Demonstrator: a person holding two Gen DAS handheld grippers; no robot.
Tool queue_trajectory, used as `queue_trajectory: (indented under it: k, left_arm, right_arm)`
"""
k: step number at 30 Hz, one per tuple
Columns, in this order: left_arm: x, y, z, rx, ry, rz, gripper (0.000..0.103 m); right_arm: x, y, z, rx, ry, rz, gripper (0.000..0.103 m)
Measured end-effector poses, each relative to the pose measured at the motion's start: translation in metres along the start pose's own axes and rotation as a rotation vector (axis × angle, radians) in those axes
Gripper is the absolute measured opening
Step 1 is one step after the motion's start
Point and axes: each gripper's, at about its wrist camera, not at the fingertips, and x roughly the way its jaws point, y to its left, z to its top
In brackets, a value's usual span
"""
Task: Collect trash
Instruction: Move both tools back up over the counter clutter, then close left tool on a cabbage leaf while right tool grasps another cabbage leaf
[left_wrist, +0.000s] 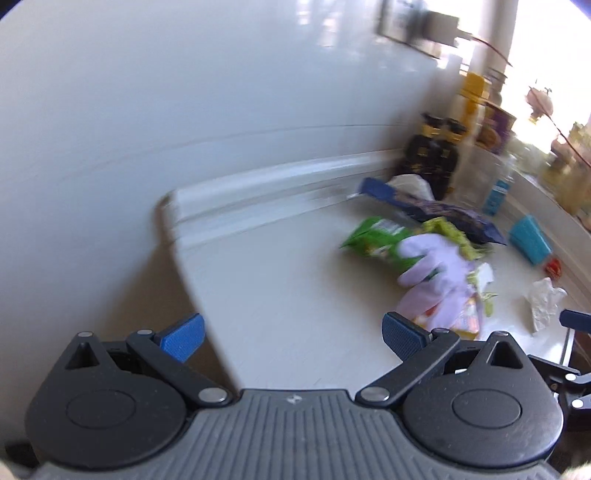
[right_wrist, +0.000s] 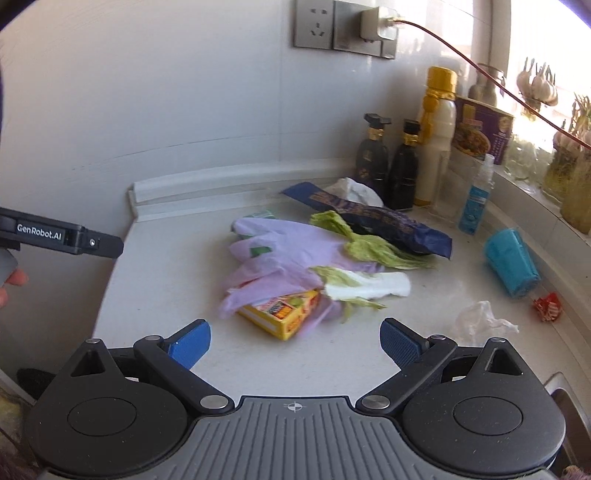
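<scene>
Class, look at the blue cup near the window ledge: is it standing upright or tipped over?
Tipped over. The blue cup lies on its side on the counter, its ribbed wall along the surface beside a red wrapper.

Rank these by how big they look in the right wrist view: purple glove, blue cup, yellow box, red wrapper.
1. Purple glove, clearly the largest.
2. Blue cup and yellow box: they look alike in size, and the glove hides part of the box, so no ranking between them.
3. Red wrapper, the smallest.
</scene>
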Motion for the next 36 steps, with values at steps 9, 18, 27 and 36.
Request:
queue_trajectory:
  k: [9,18,27,36]
  left_arm:
    - [0.053,-0.072,0.061,0.212,-0.032,-0.207,0.102]
    - [0.109,-0.117,0.089,0.323,0.032,-0.304,0.081]
    - [0.143,-0.142,0.086,0.442,0.114,-0.323,0.057]
    - [0.16,-0.134,0.084,0.371,0.167,-0.317,0.046]
  right_arm:
    - [0.035,-0.061,0.013,0.061,-0.003,-0.04,0.1]
    - [0.08,-0.095,0.021,0.13,0.059,0.092,0.099]
    - [0.106,-0.076,0.021,0.041,0.094,0.137,0.099]
    - [0.104,-0.086,0.016,0.04,0.048,0.033,0.094]
